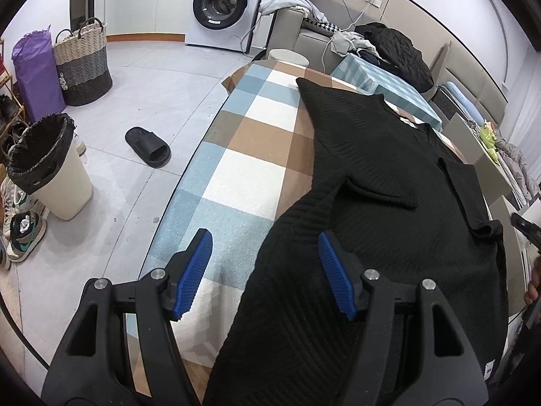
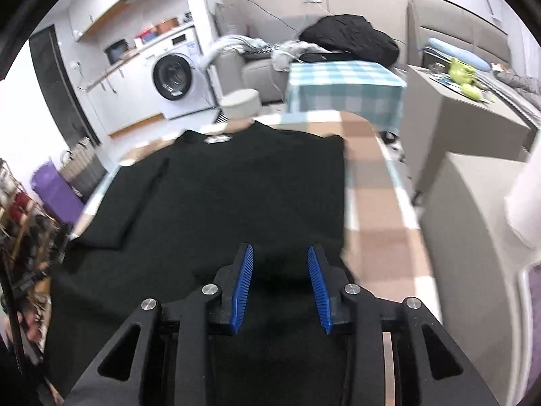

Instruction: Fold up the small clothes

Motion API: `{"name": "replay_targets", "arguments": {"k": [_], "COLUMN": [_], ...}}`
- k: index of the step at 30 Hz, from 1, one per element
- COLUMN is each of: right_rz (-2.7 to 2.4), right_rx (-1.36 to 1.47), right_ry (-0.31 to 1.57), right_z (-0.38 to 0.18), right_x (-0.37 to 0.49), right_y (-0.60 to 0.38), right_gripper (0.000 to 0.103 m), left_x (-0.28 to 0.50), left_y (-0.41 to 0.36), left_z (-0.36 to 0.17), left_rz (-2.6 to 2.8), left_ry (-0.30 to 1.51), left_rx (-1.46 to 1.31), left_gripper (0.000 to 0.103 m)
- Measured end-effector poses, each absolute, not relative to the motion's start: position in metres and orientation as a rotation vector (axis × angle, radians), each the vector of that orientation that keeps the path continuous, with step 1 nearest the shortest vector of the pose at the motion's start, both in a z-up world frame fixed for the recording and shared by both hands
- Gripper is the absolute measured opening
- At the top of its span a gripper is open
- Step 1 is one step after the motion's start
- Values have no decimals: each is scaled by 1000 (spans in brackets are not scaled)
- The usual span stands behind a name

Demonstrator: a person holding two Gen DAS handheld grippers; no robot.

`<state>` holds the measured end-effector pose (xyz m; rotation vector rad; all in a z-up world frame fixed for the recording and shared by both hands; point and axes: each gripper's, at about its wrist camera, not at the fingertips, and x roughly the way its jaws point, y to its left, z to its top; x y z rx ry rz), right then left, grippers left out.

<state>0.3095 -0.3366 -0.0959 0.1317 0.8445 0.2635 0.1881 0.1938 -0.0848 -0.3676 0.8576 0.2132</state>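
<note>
The left gripper [image 1: 265,248] hangs low over the near edge of the worktop [image 1: 236,176], its blue-padded jaws spread wide and holding nothing. One pad sits above the checked cloth, the other above the black ribbed garment [image 1: 389,209]. The right gripper [image 2: 280,264] is likewise released, jaws apart with only dark fabric showing between them; it hovers over the near right part of the same black garment [image 2: 236,196].

The garment lies spread flat on the worktop, which is covered in a blue, tan and white checked cloth [image 2: 375,203]. One sleeve is folded in across the body, its cuff resting on the chest area, and a pale label shows at the neckline on the far side. In the right wrist view the garment's right edge runs straight, with a strip of checked cloth bare beside it; that view is blurred.

Beyond the worktop stands a second table with a teal checked cover [image 2: 341,84], and behind it a sofa carrying a black padded jacket [image 2: 348,37]. A white washing machine [image 1: 225,5] stands against the far wall. On the floor to the left lie a black slipper [image 1: 148,147], a bin lined with a black bag [image 1: 50,169], a woven laundry basket [image 1: 83,64] and a purple bag [image 1: 33,74].
</note>
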Motion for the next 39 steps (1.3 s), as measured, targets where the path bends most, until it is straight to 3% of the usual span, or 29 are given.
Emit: {"name": "replay_targets", "arguments": {"k": [7, 12, 17, 22, 23, 25, 26, 27, 29, 34, 38, 39], "right_rz": [259, 324, 222, 153, 134, 141, 160, 173, 184, 130, 141, 157], "right_rx": [123, 64, 132, 136, 120, 95, 94, 96, 99, 169, 222, 214], "right_ry": [979, 1059, 959, 987, 994, 1037, 1050, 1052, 1028, 944, 956, 951], "right_z": [-143, -153, -132, -152, -155, -163, -165, -167, -166, -147, -135, -132], "right_x": [337, 311, 284, 311, 318, 333, 338, 347, 356, 379, 387, 380], "right_y": [-304, -308, -357, -372, -369, -362, -360, -357, -354, -364, -371, -371], "right_gripper": [35, 35, 54, 55, 54, 32, 26, 15, 11, 9, 22, 27], "left_x": [192, 195, 206, 220, 222, 226, 228, 229, 231, 240, 241, 239], "left_y": [194, 193, 189, 186, 186, 186, 186, 187, 190, 195, 195, 194], "left_z": [-86, -90, -97, -103, -104, -107, -109, -109, -109, -98, -96, -96], "left_rz": [209, 205, 197, 207, 212, 202, 189, 180, 172, 191, 225, 214], "left_ry": [863, 873, 890, 902, 904, 914, 920, 918, 898, 827, 860, 868], "left_rx": [-360, -357, -346, -333, -328, -319, -322, -331, -352, -408, -391, -384], "left_gripper": [63, 63, 63, 62, 55, 33, 18, 10, 5, 5, 8, 14]}}
